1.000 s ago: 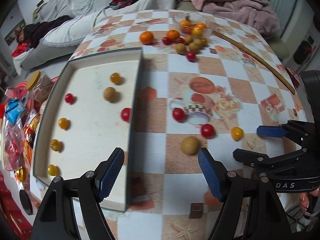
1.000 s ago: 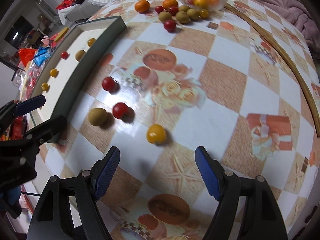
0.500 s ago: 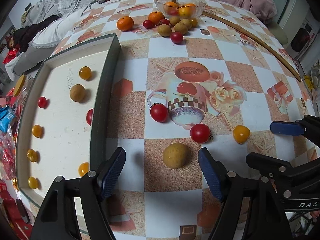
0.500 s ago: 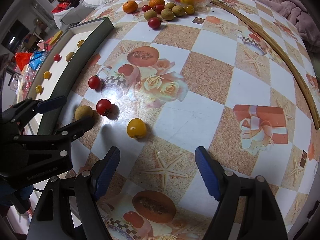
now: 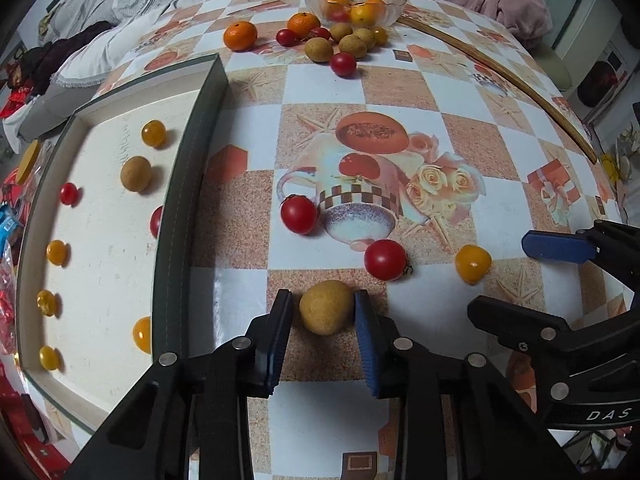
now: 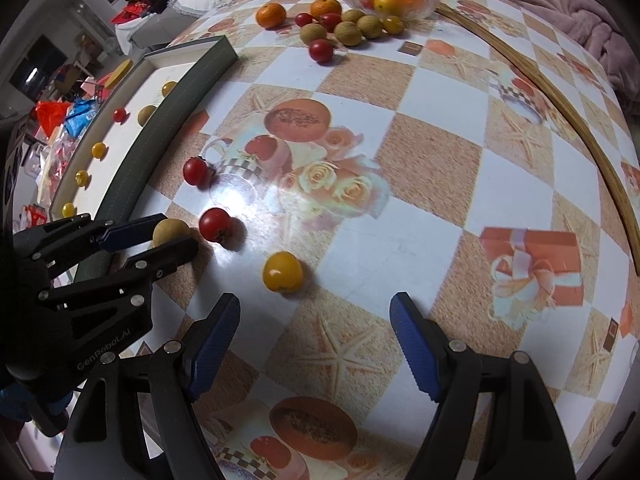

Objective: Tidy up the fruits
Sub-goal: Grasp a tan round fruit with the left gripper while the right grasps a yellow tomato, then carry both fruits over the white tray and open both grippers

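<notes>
We judged the sorting partly done: the tray held small yellow, red and tan fruits in rows, while others lay loose on the worktop. The left tongs, just closing, gripped a tan fruit beside the tray; the right tongs gaped empty. The glass bowl held oranges.

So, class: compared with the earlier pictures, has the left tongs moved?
Yes. The left tongs dropped toward the tablecloth, away from the tray, and has just closed around the tan fruit.
</notes>
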Demonstrator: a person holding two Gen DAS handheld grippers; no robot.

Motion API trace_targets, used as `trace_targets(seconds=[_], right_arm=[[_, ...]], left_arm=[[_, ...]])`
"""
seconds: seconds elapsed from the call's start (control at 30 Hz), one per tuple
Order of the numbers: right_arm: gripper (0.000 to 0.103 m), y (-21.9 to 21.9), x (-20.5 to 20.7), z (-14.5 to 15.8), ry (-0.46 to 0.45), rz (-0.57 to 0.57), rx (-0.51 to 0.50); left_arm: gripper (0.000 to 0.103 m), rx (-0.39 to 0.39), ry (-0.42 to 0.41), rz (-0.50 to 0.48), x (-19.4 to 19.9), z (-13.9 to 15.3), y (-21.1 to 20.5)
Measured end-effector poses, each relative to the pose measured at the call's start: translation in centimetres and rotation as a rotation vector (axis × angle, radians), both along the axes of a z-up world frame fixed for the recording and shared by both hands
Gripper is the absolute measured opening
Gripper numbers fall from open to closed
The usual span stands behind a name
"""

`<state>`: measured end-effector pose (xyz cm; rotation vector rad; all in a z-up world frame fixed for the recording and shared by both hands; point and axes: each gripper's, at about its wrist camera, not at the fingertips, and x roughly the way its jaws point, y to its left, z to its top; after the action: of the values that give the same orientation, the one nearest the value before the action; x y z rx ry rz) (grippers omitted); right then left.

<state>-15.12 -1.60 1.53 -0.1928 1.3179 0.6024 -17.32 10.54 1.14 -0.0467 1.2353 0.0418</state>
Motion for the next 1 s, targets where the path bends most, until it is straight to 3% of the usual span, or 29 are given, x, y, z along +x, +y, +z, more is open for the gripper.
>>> trace_targets(seconds=[0.07,0.27,0.33,0.57,1.0], right_arm=[[0.078,0.6,0.0,0.0,-0.014,0.017,-0.004],[0.042,2.4,-0.1,0.1,-0.053,0.082,-0.026],[0.025,2.7,0.0,0.1,-0.045,0.091,-0.019],[0.023,0.7,1.0,0.1,0.056,-0.010,0.054],[0.023,-2.3,1.7,2.2,0.102,-0.079,0.064]], left_arm=[[0.033,-0.003,0.002,0.014,-0.3,0.0,0.3],[0.033,-0.005,0.009,0.027,-0.3,-0.1,0.6],[0.033,-0.007,0.009,0.034,-0.3,-0.1,0.7],[0.029,-0.046,0.014,0.061,-0.3,0.4,1.2],[0.029,-0.064,0.025,0.079,-0.6,3.4,0.5]])
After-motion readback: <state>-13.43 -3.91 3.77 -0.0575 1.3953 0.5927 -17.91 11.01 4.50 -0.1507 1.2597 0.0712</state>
